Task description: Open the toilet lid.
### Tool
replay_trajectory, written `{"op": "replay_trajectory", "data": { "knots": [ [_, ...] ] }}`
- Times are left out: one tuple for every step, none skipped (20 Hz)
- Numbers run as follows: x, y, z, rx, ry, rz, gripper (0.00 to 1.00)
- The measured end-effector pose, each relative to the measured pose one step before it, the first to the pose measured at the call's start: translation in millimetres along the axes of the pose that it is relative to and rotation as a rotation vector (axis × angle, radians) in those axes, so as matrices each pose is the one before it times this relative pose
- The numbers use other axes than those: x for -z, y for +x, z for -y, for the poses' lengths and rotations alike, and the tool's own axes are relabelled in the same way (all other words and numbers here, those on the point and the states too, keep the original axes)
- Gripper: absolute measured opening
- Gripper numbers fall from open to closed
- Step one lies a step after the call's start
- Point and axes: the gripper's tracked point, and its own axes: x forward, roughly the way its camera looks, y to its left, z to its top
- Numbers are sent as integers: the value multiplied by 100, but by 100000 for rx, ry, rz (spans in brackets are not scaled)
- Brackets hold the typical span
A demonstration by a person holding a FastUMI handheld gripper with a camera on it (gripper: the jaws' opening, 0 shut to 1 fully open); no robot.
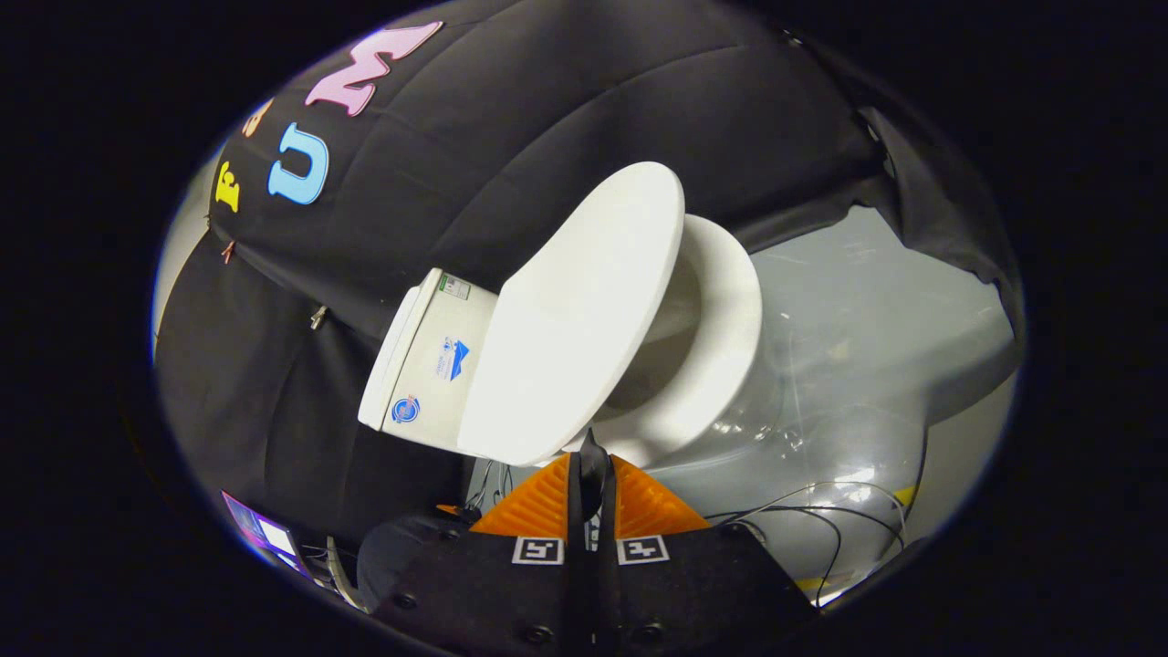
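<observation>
A: Ribbed pads and two square marker tags are nearest us, on the claw (590, 456). Its fingers are pressed together with no gap that I can make out, and nothing is caught between them.

B: So it holds nothing?

A: Nothing. The fingertips come to one point, and that point sits right at the lower edge of the smooth white plastic toilet lid (570, 319). Whether they touch that edge or hang just short of it I cannot tell.

B: How far along is the job?

A: Well along, I judge. The lid is lifted clear of the white oval seat ring (725, 319), and the bowl's dark hollow shows between them. It has not swung all the way back, though: it stands at a slant, with open space between it and the boxy white cistern (429, 360) behind. What seems left is to push it on until it leans against that cistern.

B: And where does everything sit relative to the claw?

A: The lid rises just ahead of the fingertips and beyond them. The seat and the rounded white ceramic bowl (730, 429) lie beside it, on the pale glossy floor (867, 301), where thin black cables (821, 511) trail near the toilet's foot. Farthest off hangs the black cloth wall (547, 109).
</observation>
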Motion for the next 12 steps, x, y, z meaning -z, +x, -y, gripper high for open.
{"op": "replay_trajectory", "data": {
  "knots": [
    [-286, -351, -932, 1488, -4520, 840, 7],
    [-572, -468, -944, 1338, -4581, 1170, 7],
    [-738, -528, -1098, 787, -4452, 1445, 7],
    [-758, -681, -1445, 169, -3771, 1552, 7],
    [-737, -369, -1146, 44, -2803, 1458, 7],
    [-773, -481, -1255, 254, -1535, 321, 7],
    [-617, -385, -1257, 507, -2216, 44, 7],
    [-523, -230, -1301, 443, -2710, -73, 7],
    [-739, -156, -1273, 185, -2312, 117, 7],
    [-787, -143, -1186, 422, -1925, 74, 7],
    [-378, 97, -855, 534, -1176, -79, 7],
    [-400, -153, -865, 86, -959, 629, 7]
  ]
}}
